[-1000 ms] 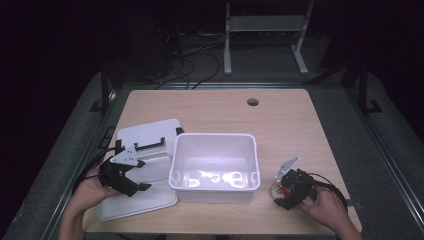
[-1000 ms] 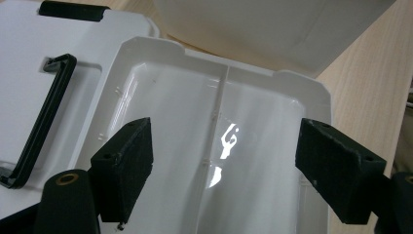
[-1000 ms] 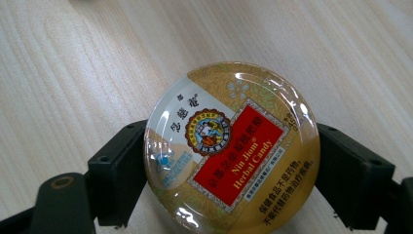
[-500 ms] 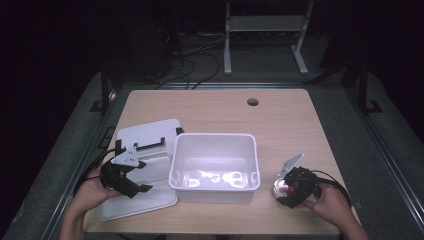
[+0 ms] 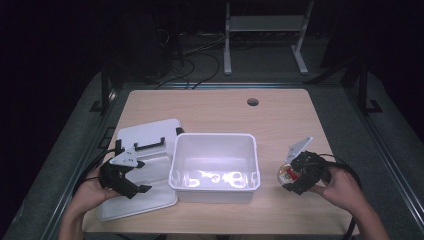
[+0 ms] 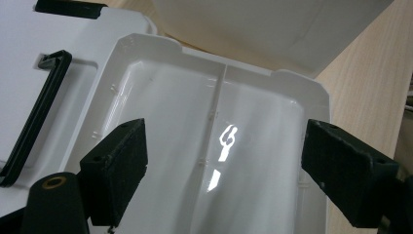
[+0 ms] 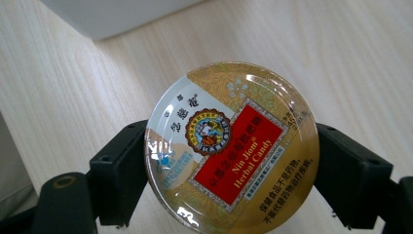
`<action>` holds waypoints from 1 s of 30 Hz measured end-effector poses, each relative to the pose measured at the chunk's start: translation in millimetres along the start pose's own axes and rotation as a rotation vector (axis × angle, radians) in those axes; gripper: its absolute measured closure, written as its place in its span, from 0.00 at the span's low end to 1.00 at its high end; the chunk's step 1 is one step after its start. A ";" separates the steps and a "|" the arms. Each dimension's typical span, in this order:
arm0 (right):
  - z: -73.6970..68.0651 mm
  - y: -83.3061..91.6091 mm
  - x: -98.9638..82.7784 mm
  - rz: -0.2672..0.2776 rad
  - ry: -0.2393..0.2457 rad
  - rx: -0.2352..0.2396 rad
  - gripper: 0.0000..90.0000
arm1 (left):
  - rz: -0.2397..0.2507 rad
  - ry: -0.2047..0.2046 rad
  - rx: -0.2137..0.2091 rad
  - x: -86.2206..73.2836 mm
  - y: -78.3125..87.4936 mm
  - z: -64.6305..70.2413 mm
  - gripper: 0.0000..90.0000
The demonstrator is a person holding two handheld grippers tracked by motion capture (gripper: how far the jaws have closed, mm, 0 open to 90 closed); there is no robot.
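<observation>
Over on the right side of the pale wooden worktop (image 5: 220,110), the right tool (image 5: 298,174) has its two black jaws pinching a round, flat candy tin with a gold, red and white printed lid (image 7: 233,148), one jaw on either edge of it. In the right gripper view the tin's lid faces the camera, the words "Nin Jiom Herbal Candy" running across its red label, and the wood grain lies behind it. From the high view the tin (image 5: 287,173) sits just beside the right wall of the open white rectangular plastic tub (image 5: 215,140), which stands in the middle of the worktop; it is apart from the tub, not touching. On the left, the left tool (image 5: 121,176) has its jaws spread wide with nothing between them, poised over the white plastic lid with black clip handles (image 5: 145,135) that lies flat to the left of the tub. The left gripper view looks down on that lid's glossy surface (image 6: 214,146).
</observation>
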State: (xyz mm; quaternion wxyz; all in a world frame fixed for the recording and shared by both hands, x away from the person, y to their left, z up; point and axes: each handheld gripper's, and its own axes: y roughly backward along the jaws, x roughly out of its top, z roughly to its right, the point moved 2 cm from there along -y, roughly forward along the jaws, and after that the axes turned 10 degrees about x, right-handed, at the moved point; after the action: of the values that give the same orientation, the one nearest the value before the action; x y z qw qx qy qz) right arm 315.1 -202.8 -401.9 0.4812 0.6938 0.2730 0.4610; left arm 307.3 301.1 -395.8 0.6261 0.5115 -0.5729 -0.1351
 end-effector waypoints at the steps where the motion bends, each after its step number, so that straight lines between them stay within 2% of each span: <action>1: 0.8 2.2 1.6 0.001 0.004 -0.001 0.22 | -0.001 -0.002 -0.001 0.0 -0.3 0.0 0.18; 11: 0.3 28.4 29.5 0.002 0.065 -0.003 0.22 | 0.012 0.011 -0.010 -2.8 0.2 -2.1 0.17; 19: -4.0 45.7 51.7 -0.006 0.119 -0.003 0.22 | 0.004 0.016 -0.011 -5.1 -0.8 -2.9 0.16; 30: -13.4 59.3 85.3 -0.022 0.189 0.013 0.22 | 0.009 0.023 -0.013 -6.2 0.2 -3.5 0.16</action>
State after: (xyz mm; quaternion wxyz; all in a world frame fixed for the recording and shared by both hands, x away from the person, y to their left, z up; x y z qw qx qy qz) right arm 335.5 -150.0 -313.7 0.4538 0.6475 0.3278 0.5171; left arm 308.3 307.5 -398.6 0.6365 0.5066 -0.5668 -0.1300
